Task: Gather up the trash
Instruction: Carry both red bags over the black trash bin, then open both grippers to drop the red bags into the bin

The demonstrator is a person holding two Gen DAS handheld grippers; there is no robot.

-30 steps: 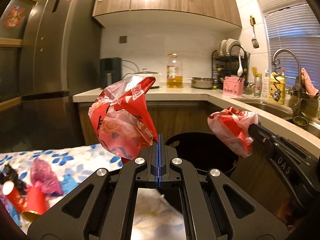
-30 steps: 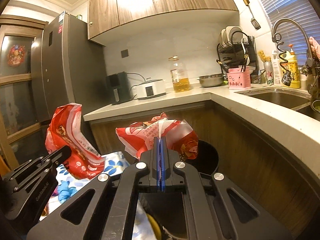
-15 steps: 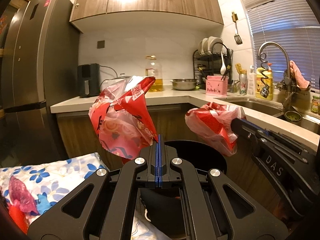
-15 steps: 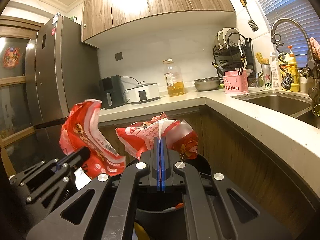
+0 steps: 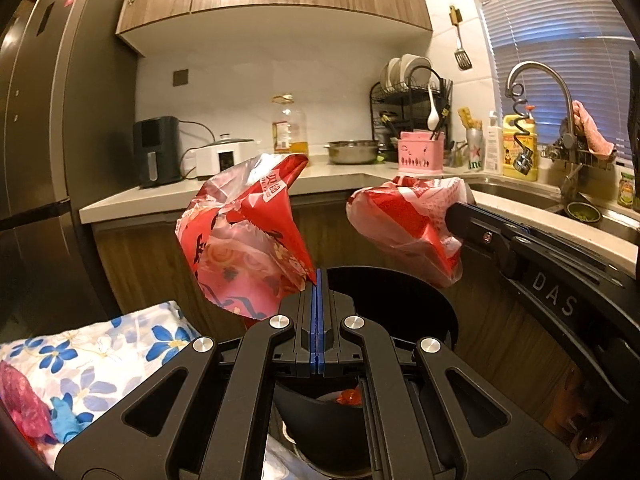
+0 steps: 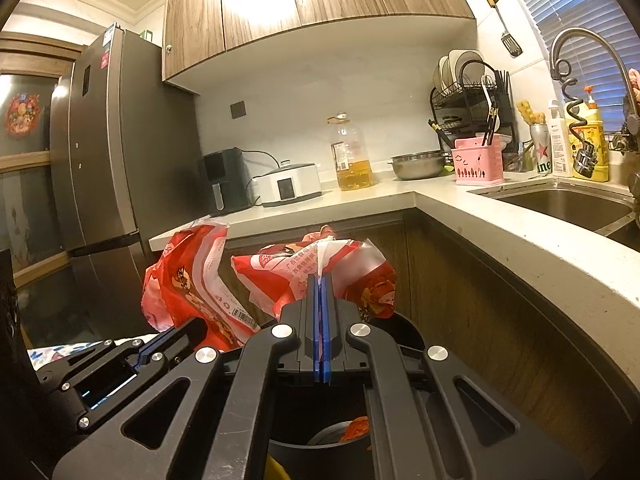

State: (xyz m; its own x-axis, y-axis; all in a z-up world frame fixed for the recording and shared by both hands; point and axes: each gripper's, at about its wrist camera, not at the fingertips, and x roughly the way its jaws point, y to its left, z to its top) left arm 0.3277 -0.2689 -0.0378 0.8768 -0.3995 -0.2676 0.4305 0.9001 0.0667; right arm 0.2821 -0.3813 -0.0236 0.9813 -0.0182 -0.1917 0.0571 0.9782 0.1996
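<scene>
My left gripper (image 5: 319,280) is shut on a crumpled red and clear snack wrapper (image 5: 244,240), held above the near rim of a black trash bin (image 5: 420,308). My right gripper (image 6: 321,284) is shut on a second red wrapper (image 6: 304,276), also over the bin (image 6: 404,328). The right gripper (image 5: 460,216) and its wrapper (image 5: 404,228) show at the right of the left wrist view. The left gripper's wrapper (image 6: 192,284) shows at the left of the right wrist view. Red trash (image 5: 348,396) lies inside the bin.
A floral cloth (image 5: 92,360) with more red and purple wrappers (image 5: 24,408) lies at lower left. The L-shaped counter (image 6: 500,232) wraps behind and to the right of the bin, with a sink (image 6: 568,204). A fridge (image 6: 104,160) stands at left.
Both grippers have swung right and forward with their wrappers, from over the floral cloth to over the black bin. The two wrappers are closer together.
</scene>
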